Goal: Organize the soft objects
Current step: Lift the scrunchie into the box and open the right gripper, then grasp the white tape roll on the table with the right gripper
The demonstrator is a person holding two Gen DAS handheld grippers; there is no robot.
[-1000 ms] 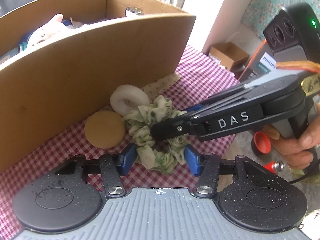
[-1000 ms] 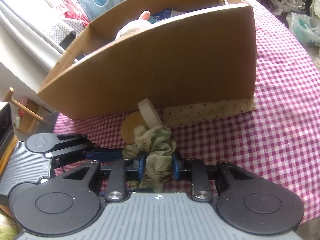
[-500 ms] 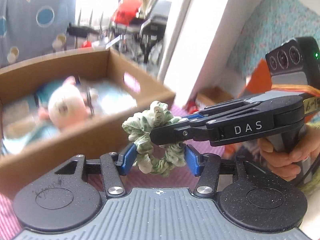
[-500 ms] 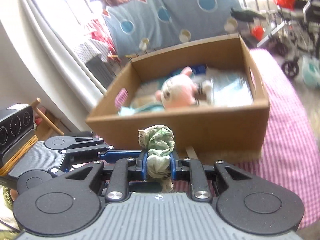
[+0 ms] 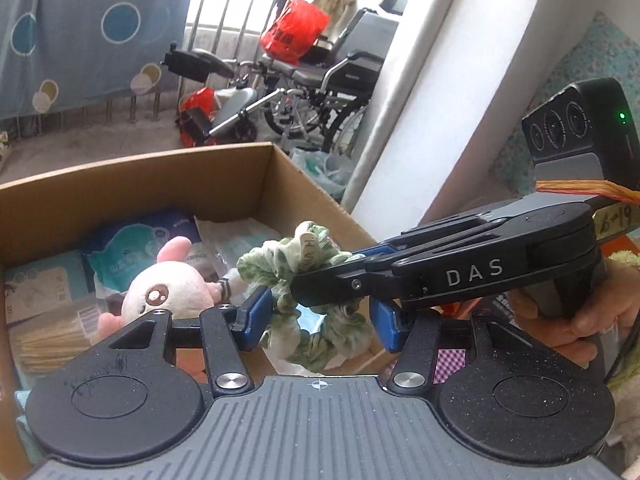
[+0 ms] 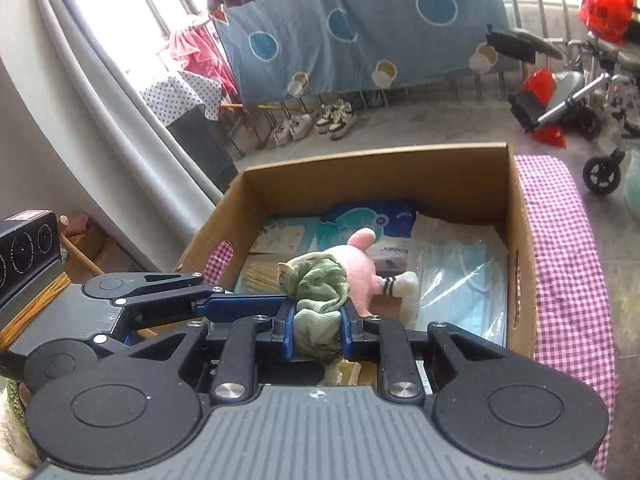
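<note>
- One green scrunchie (image 6: 318, 292), pinched between the pads of my right gripper (image 6: 316, 334).
- Two grippers: my right one and my left gripper (image 5: 316, 320), the latter standing wide either side of the scrunchie.
- One cardboard box (image 6: 520, 248).
- One pink plush toy (image 6: 358, 268) inside the box.
- One clear pack of blue face masks (image 6: 464, 280) in the box.
- One checked tablecloth (image 6: 568, 264).
- One wheelchair (image 5: 320, 80) in the background.
- Two pairs of shoes (image 6: 316, 124) along the railing.

Location as I log it from my feed: lived-in home by a balcony, shown by hung laundry (image 6: 188, 48), a patterned blue sheet (image 6: 360, 24) (on the railing), sneakers (image 6: 316, 124), a folded wheelchair (image 5: 320, 92), and a gingham tablecloth (image 6: 568, 264).
</note>
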